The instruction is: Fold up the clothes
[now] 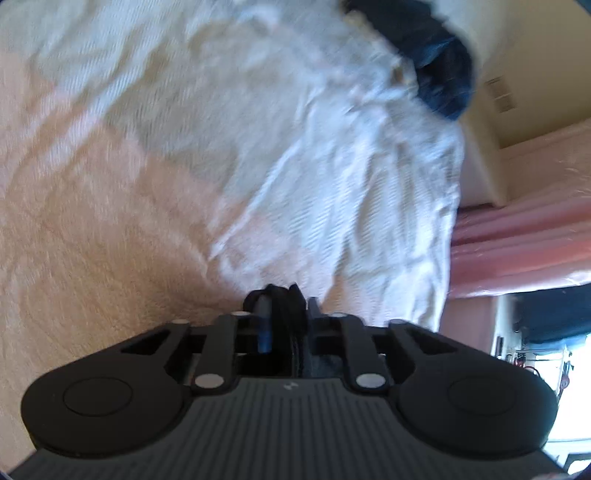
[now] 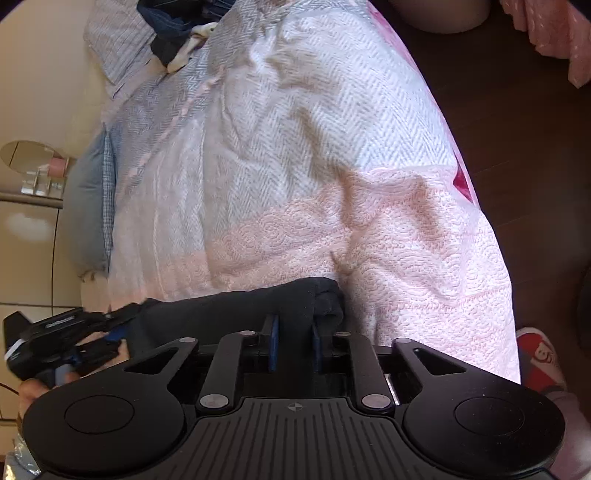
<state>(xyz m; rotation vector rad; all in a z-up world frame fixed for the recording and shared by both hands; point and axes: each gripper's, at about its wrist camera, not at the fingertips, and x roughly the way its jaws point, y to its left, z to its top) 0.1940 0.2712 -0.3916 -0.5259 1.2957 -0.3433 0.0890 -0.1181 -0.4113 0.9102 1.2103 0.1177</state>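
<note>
Handling: we judge the dark garment (image 2: 236,314) light, soft and limp; best held at its two ends.
Look: black, bunched, thick folded edge.
Place: stretched over the bed's (image 2: 295,147) near edge.
Fingers: left gripper (image 1: 282,302) and right gripper (image 2: 293,332) nearly closed, each pinching the cloth.

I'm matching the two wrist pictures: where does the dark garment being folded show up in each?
Left wrist view: dark garment at bottom centre, a bunched bit pinched between the left gripper fingers.
Right wrist view: it stretches across lower centre, from the left gripper at lower left to the right gripper.
Shared landmark: pile of dark clothes far up the bed.
</note>
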